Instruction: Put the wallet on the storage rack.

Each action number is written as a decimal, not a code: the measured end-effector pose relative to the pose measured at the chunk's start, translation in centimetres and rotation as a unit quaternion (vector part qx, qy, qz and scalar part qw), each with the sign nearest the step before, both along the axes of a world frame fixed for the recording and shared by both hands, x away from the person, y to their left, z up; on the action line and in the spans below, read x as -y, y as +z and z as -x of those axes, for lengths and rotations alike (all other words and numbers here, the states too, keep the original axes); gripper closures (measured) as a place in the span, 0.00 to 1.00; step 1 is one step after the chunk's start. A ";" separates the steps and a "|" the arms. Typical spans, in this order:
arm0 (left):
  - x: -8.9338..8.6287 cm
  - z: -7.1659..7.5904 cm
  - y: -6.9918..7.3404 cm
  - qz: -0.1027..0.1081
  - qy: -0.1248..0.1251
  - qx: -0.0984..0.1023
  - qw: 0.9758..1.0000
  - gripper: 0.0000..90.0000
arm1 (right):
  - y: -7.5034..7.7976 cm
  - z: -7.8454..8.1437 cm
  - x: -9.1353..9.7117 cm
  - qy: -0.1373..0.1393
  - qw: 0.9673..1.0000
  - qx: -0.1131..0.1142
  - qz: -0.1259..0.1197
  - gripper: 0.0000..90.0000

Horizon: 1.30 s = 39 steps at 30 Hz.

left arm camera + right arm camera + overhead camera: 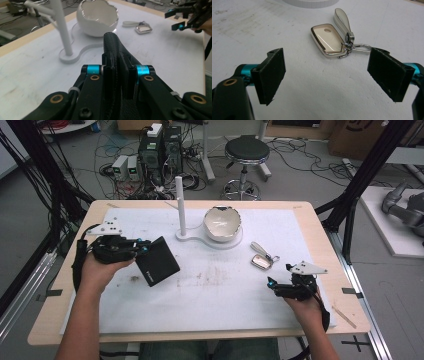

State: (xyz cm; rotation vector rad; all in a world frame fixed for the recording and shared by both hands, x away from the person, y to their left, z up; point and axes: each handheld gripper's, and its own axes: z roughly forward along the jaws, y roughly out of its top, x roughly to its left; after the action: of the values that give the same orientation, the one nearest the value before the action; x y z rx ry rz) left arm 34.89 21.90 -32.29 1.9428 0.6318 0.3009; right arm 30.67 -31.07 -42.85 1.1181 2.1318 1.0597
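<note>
My left gripper (141, 248) is shut on a black wallet (157, 261), held at the left of the table just above the white mat. In the left gripper view the wallet (117, 47) runs edge-on between the two jaws. My right gripper (272, 285) stands open near the right front of the mat. Its pads (272, 72) are wide apart with nothing between them, a short way in front of a cream key fob (327, 40) with a strap and metal clip. The key fob (261, 259) lies flat on the mat.
A white bowl with a jagged rim (222, 224) sits on a white stand base, with an upright white post (180, 205) beside it. The mat (220, 290) has faint stains at its middle. A stool (246, 155) and cables stand beyond the table's far edge.
</note>
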 end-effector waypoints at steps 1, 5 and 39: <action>0.4 -0.1 0.2 0.000 -0.002 0.001 1.000 0.92 | 0.0 0.0 -0.1 0.000 1.000 -0.001 -0.003 0.17; 2.5 -0.9 1.3 -0.007 -0.018 0.005 1.000 0.92 | 0.0 -0.1 -0.1 0.003 1.000 0.000 -0.002 0.17; 15.0 -10.7 4.1 -0.005 -0.023 0.006 1.000 0.91 | -0.3 -0.3 -0.2 0.009 1.000 -0.005 -0.007 0.17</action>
State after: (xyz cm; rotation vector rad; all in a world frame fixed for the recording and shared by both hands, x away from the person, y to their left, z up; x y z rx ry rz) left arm 45.57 6.88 -28.18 1.9616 0.5779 0.2883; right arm 31.00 -30.86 -43.13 1.1146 2.1492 1.0805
